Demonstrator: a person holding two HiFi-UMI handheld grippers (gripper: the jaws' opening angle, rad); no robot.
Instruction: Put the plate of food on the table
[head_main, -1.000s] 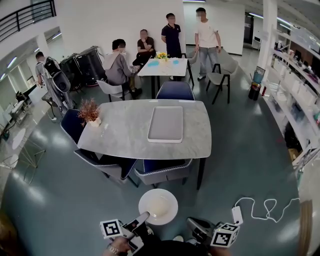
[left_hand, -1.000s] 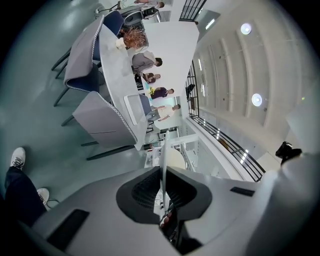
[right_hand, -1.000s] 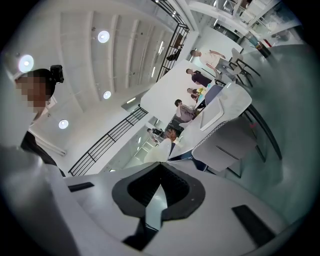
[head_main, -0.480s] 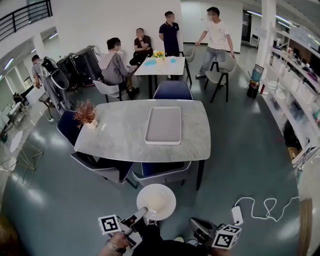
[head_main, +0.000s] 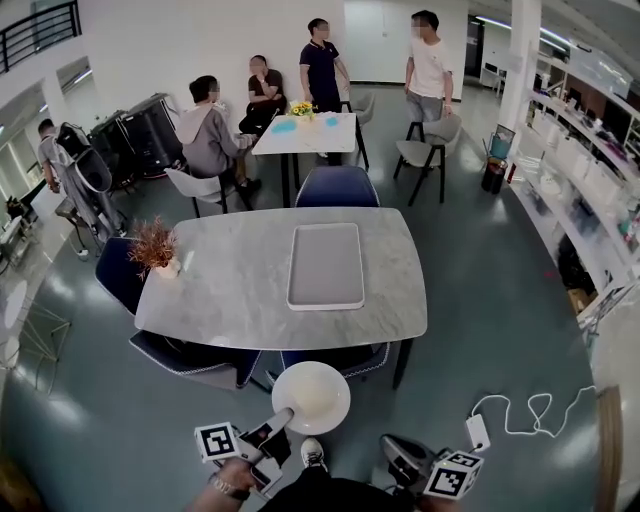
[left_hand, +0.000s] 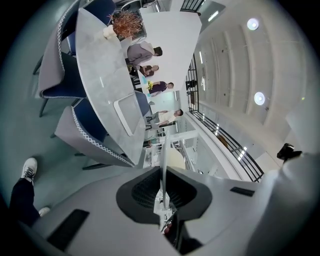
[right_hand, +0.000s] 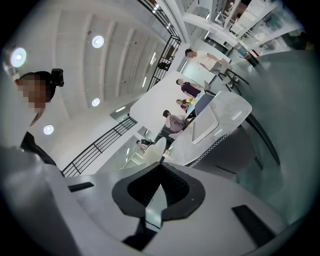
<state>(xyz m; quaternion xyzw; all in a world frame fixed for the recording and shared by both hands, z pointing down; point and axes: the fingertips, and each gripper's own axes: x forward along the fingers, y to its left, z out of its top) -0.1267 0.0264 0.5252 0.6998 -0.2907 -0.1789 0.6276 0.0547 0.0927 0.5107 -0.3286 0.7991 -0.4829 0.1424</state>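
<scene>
A white plate (head_main: 311, 397) with pale food in its middle hangs level over the floor, just short of the grey marble table (head_main: 230, 290). My left gripper (head_main: 281, 420) is shut on the plate's near rim; in the left gripper view the plate's rim (left_hand: 163, 165) shows edge-on between the jaws of the left gripper (left_hand: 162, 192). My right gripper (head_main: 392, 452) is low at the right, shut and holding nothing; its own view shows the right gripper (right_hand: 160, 165) with tips together and the plate (right_hand: 158, 146) beyond. A grey tray (head_main: 326, 265) lies on the table.
Two blue chairs (head_main: 335, 358) (head_main: 190, 355) are tucked under the table's near edge. A dried plant (head_main: 152, 245) stands at its left end. A white cable and adapter (head_main: 520, 415) lie on the floor at right. Several people are round a far table (head_main: 300, 130). Shelves (head_main: 590, 190) line the right.
The table has come nearer and the plate, still held by the left gripper, has moved toward its near edge. The person in white at the back has stepped about.
</scene>
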